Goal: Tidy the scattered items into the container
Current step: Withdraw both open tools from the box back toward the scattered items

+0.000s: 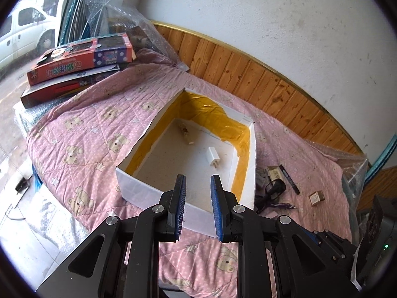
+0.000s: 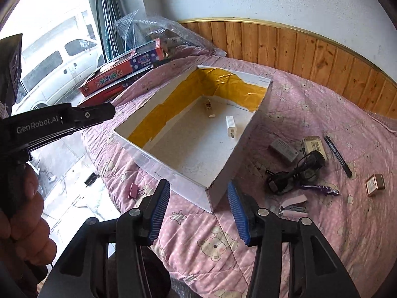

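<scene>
A white cardboard box (image 1: 139, 181) lined with yellow foil lies on a pink bear-print quilt. Inside it are a white charger plug (image 1: 213, 157) and a small figurine (image 1: 184, 129). My left gripper (image 1: 197, 178) hovers over the box's near wall, jaws drawn close with nothing between them. My right gripper (image 2: 199, 183) hangs open and empty above the near corner of the box (image 2: 173, 181). Loose on the quilt to the right lie a black marker (image 2: 338, 155), a black cable bundle (image 2: 295, 173), a purple pen (image 2: 320, 189), a stapler (image 2: 294, 206) and a small gold box (image 2: 376, 184). A pink binder clip (image 2: 135, 190) lies to the left.
Stacked red toy boxes (image 1: 82, 57) and bubble wrap sit at the quilt's far left corner. A wood-panelled wall (image 1: 248, 74) runs behind the bed. A person's hand (image 2: 22, 211) holds the left gripper at the left edge of the right wrist view. The quilt's left edge drops to the floor.
</scene>
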The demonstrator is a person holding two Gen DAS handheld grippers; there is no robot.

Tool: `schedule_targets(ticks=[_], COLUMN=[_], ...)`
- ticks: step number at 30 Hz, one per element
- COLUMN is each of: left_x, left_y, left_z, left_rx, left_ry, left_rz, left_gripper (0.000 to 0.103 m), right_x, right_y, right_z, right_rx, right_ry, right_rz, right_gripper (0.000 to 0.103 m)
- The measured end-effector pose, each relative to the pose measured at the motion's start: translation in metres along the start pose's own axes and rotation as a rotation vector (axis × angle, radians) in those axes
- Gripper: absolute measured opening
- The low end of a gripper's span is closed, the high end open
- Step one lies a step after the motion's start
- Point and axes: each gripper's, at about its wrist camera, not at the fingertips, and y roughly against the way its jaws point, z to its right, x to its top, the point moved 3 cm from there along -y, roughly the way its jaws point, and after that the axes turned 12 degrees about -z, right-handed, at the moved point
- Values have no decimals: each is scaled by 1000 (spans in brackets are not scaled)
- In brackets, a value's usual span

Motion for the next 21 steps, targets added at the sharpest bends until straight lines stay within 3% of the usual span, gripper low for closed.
schedule_targets(ticks=[9,21], left_x=[-19,-51], left_y=[-10,-40], left_z=[15,75], left_rx=[-26,-48], left_ry=[-47,-181], left_rz=[-40,-126], left_gripper=[21,24], right_x=[-30,-53], right_y=[7,10], right_z=[29,59], right_rx=[6,18], right_ry=[-99,-162], right_rz=[-3,18], right_gripper=[54,55])
